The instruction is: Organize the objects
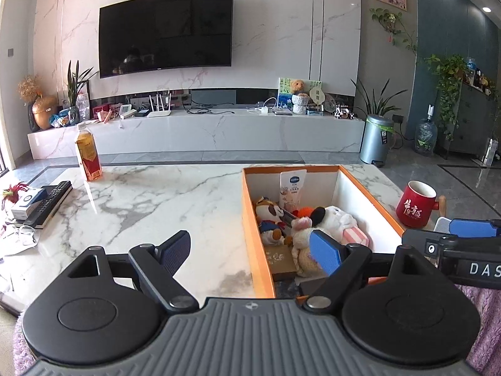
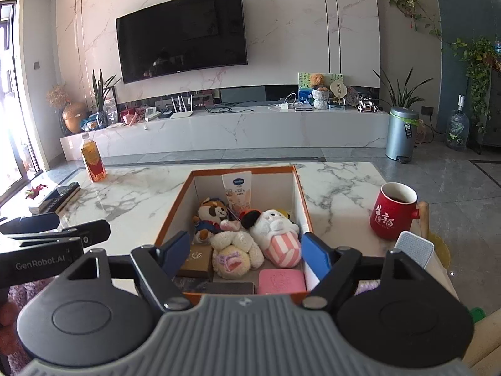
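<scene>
Right wrist view showed the orange box point(image 2: 305, 216) on the marble table point(image 2: 150, 194) already holding plush toys point(image 2: 272, 228), a lotion tube point(image 2: 238, 191) and a pink soap point(image 2: 281, 281). Outside the box, a red mug point(image 2: 393, 211) stood to its right and a tea bottle point(image 2: 93, 161) well to its left, apparently still unsorted. Both the right gripper point(image 2: 247, 255) and left gripper point(image 1: 253, 255) were spread wide, empty, at the box's near end.

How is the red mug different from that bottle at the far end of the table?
The red mug is squat, opaque and open-topped with a side handle; the bottle is tall, slim and see-through, capped, with amber liquid and a red-orange label. The mug stands right of the orange box; the bottle stands at the table's far left. Both stand upright on the marble table, outside the box.
</scene>
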Action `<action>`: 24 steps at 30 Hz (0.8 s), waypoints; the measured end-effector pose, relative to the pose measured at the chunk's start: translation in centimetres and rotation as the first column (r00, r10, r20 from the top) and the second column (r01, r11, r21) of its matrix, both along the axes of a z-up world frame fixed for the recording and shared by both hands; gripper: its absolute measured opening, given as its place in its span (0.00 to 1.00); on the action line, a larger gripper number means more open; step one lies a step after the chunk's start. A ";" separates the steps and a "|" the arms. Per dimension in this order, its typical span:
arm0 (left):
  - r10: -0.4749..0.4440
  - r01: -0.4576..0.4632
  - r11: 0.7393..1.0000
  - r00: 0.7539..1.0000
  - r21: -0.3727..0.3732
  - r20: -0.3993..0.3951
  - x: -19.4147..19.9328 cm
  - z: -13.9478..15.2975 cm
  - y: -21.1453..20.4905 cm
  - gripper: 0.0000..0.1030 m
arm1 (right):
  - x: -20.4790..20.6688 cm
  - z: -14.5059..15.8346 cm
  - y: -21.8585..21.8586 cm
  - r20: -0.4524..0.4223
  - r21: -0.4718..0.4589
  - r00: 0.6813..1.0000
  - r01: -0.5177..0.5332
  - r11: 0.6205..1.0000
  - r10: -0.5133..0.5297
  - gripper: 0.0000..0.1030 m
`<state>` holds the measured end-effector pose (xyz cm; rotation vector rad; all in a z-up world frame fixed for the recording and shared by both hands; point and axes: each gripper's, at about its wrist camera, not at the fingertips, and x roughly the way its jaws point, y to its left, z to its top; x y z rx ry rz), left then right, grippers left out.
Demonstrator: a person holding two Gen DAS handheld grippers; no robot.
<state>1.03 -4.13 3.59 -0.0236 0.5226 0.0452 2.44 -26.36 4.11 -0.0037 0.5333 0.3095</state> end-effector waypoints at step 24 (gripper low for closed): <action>0.011 -0.009 1.000 0.993 0.018 -0.113 -0.4 -2.9 -0.1 0.95 | 1.0 -3.9 1.0 -0.087 -0.064 0.995 -0.046 0.997 0.041 0.77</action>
